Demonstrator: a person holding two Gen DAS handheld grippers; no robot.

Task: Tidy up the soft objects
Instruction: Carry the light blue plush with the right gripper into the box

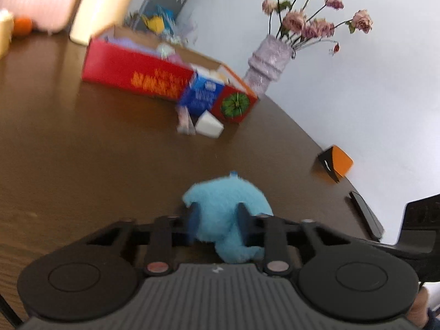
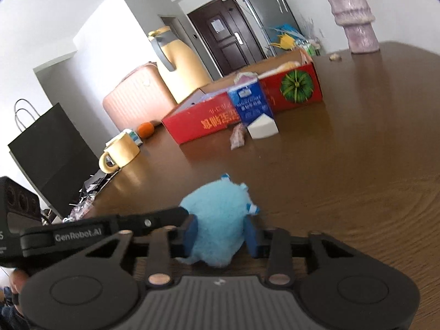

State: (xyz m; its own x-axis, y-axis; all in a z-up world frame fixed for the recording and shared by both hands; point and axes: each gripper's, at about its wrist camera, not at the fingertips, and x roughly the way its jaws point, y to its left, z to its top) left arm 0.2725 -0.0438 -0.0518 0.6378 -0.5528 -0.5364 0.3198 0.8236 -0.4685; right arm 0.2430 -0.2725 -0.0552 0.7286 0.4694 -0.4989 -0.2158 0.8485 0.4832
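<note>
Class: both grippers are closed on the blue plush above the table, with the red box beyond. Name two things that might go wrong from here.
1. Both the left gripper and the right gripper pinch the same plush; pulling apart might stretch or tear it.
2. The carton and white wedge stand in front of the red box; a low carry could knock them over.

- Blue plush toy (image 1: 225, 209) (image 2: 217, 225): fluffy, light blue, rounded body with small darker-tipped ears, squeezed on both sides, low over the near part of the brown table (image 1: 82, 159) (image 2: 343, 165)
- Red cardboard box (image 1: 137, 71) (image 2: 209, 118): open-topped, farther back on the table
</note>
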